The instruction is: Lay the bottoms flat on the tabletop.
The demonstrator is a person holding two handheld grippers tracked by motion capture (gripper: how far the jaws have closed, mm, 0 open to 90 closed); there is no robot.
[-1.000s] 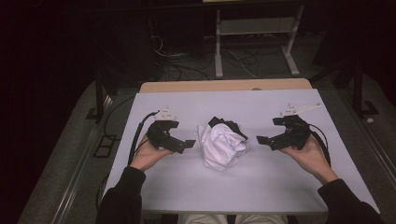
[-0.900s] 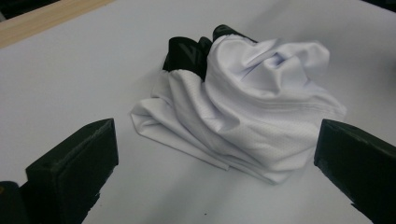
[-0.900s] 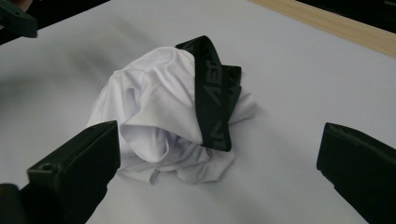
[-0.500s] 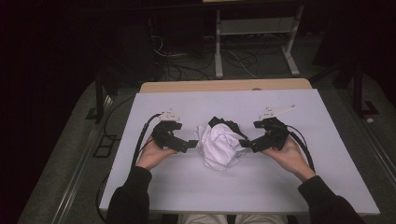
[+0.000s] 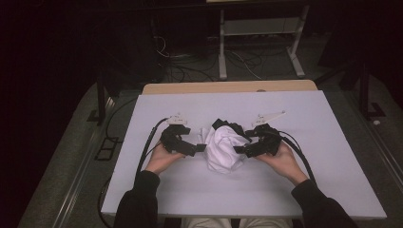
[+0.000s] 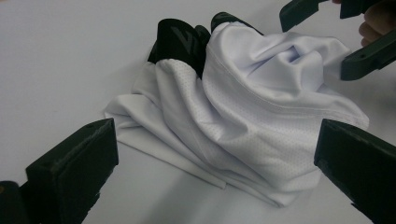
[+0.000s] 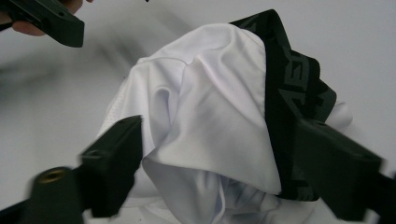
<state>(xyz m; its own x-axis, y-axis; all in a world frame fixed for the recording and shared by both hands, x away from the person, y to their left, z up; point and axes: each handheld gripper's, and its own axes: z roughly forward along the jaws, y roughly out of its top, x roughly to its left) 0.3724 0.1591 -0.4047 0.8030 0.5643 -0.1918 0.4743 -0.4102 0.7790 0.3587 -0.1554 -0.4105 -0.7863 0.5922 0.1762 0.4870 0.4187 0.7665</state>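
High view: crumpled white garment (image 5: 223,147) with a black waistband (image 5: 227,127) lies near the middle of the white table (image 5: 190,190), bunched into a heap. Left tool (image 5: 198,148) sits at the garment's left edge, held in the person's left hand (image 5: 164,159), tips right against the cloth. Right tool (image 5: 239,149) is at the garment's right edge, held in the right hand (image 5: 284,161). Both cables trail back toward the person. Left gripper view: jaws stand wide apart, the mesh-textured white cloth lies between and ahead of them, pads not pressing on it; black waistband is at the far upper side of the heap, and the other tool shows at top right by the far edge of the cloth. Right gripper view: jaws have just been closing, white fabric and a stretch of waistband sit between them, both jaws close up against the cloth; image is blurred, so cannot tell for sure that the pads pinch it yet. Garment rests on the table, not lifted.
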